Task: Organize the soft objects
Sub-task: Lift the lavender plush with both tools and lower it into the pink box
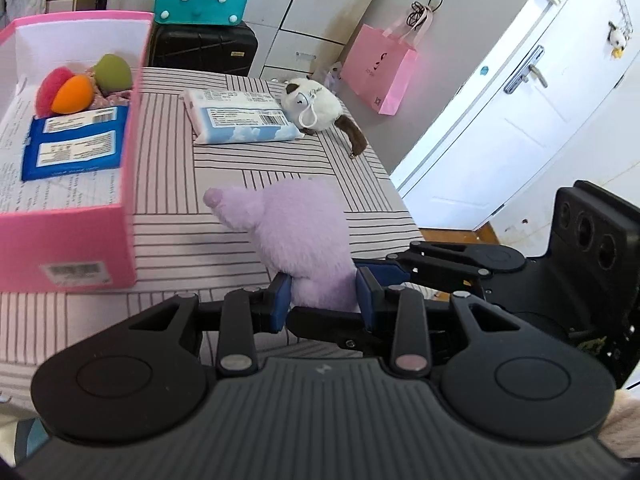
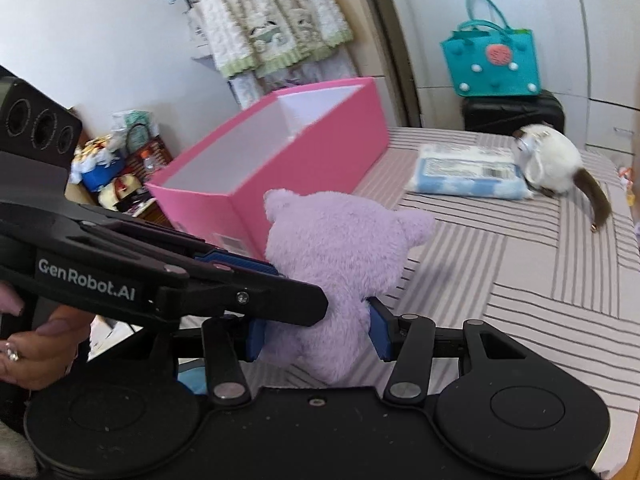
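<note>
Purple plush toy (image 1: 298, 236) is pinched by both my left claw (image 1: 324, 300) and right claw (image 2: 318, 330), each closed on it. Only left view shows pink box (image 1: 132, 184) contents.

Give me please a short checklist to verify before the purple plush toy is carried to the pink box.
1. Left gripper shut on the fluffy purple plush toy: ok.
2. Right gripper pads press the toy: ok.
3. Toy lifted clear of the striped sheet: cannot tell.
4. Open pink cardboard box has free space near its front: ok.
5. Path to the box free; wipes pack and white plush lie aside: ok.
</note>
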